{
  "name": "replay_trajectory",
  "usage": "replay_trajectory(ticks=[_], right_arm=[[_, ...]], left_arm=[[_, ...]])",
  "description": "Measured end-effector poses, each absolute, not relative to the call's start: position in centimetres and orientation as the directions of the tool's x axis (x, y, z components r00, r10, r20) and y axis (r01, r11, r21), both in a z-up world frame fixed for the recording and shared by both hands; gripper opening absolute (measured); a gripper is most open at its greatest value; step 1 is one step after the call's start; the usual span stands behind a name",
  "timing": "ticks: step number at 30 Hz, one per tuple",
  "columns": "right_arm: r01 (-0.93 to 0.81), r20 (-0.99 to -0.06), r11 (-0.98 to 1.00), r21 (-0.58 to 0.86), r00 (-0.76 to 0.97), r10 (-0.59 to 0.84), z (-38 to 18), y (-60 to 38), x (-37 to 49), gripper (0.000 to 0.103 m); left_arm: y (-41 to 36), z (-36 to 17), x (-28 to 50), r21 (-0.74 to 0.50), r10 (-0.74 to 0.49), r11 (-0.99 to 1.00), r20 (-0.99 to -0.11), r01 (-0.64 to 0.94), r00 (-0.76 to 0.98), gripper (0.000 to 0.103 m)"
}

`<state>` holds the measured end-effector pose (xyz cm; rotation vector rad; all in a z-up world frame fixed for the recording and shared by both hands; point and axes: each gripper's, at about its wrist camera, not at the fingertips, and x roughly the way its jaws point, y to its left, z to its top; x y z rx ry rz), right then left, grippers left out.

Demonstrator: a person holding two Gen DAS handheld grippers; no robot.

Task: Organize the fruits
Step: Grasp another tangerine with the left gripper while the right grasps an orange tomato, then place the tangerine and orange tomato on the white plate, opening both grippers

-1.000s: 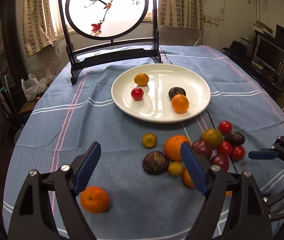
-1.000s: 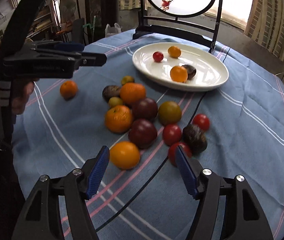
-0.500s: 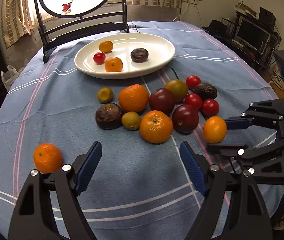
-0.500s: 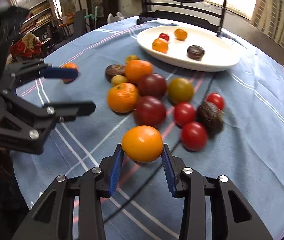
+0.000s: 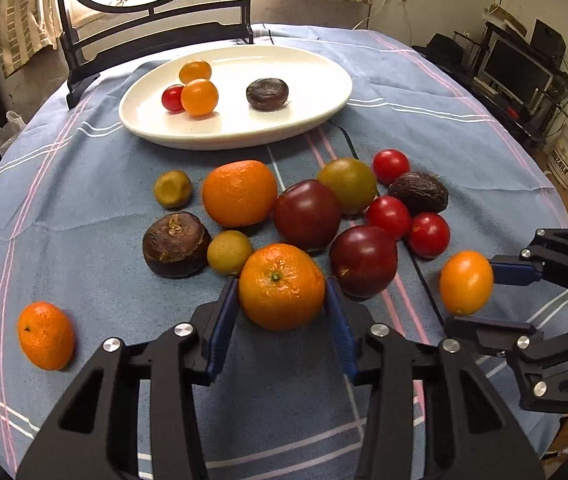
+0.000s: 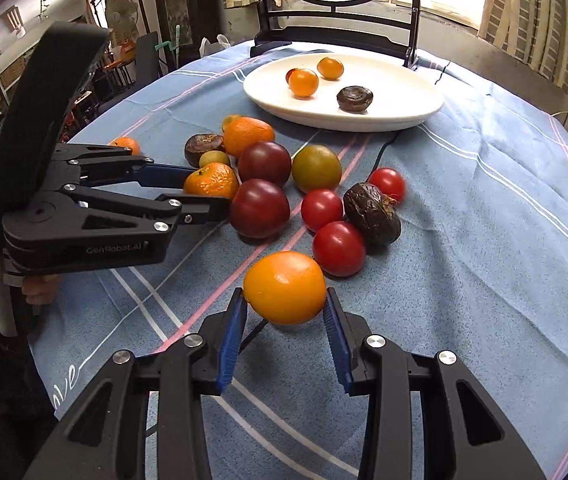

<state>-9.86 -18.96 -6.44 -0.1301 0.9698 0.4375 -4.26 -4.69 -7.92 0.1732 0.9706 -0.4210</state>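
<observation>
Each tool grips one fruit for carrying to the plate point(image 5: 324, 110): the left tool point(image 5: 282, 312) clamps a mandarin point(image 5: 281, 286) at the pile's near edge on the tabletop point(image 5: 104, 280); the right tool point(image 6: 284, 322) holds a smooth orange fruit point(image 6: 284, 287) apart from the pile

Bare tablecloth point(image 5: 424, 92) right of plate point(image 5: 324, 112)

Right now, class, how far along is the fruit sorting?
Done: four fruits lie on the plate. In hand: left gripper clamps a mandarin; right gripper clamps an orange fruit. Left: about a dozen fruits on the cloth, including one stray mandarin.
</observation>
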Motion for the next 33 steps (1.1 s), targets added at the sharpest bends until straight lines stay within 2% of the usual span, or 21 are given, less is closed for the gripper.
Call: replay_trajectory(ticks=[8,18,23,33], right_arm=[[-0.407,-0.781,0.91,0.077,0.543,0.309,-4.0,-19.2,-9.3,0.039],[-0.377,-0.655,0.925,0.035,0.691,0.306,3.4,-18.3,-2.1,0.039],[-0.343,-0.649,0.938,0.053,0.702,0.294,3.8,-18.3,3.3,0.039],[-0.306,-0.701,0.95,0.062,0.665,0.26,1.2,-17.8,10.4,0.039]], left_arm=[[-2.6,-4.2,-5.3,-0.029,-0.288,0.905,-0.775,0.425,0.562,0.042],[-3.1,2.8,1.9,0.016,-0.208,0.957,-0.66,0.29,0.722,0.042],[-3.9,2.2,5.7,0.037,-0.169,0.965,-0.674,0.261,0.719,0.042],[-4.4,-0.9,10.0,0.086,-0.119,0.963,-0.716,0.257,0.688,0.042]])
